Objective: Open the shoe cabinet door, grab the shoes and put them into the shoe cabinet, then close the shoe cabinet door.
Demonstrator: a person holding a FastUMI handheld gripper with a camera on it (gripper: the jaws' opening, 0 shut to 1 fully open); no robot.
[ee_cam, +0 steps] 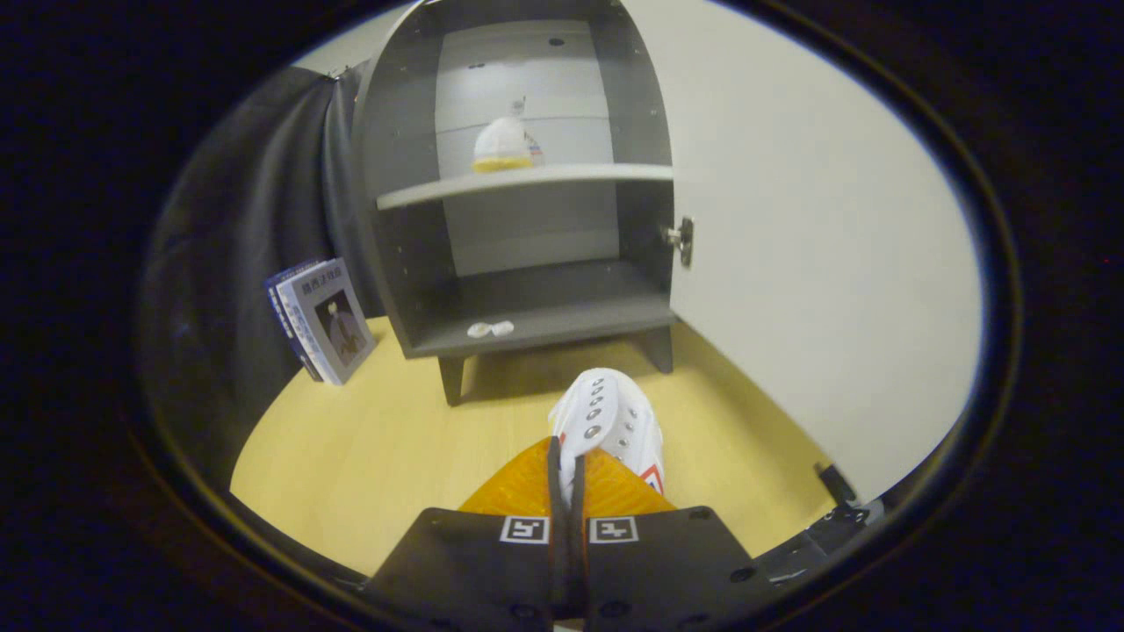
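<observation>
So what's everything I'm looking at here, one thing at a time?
shoe cabinet: one, grey, door open, ahead on the floor
door: one, white, swung open to the cabinet's right
shoe: one, white with yellow sole, on the upper shelf
small object: one, white, front edge of the bottom shelf
books: a few, blue covers, leaning left of the cabinet
floor: yellow wood
shoe in the claw: one, white, pinched at its edge
claw: one, shut on that shoe

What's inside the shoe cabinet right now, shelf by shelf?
The shoe cabinet stands open. A white and yellow shoe sits on the upper shelf; two small white bits lie at the bottom shelf's front edge. The gripper is shut on the white shoe, outside the cabinet.
</observation>
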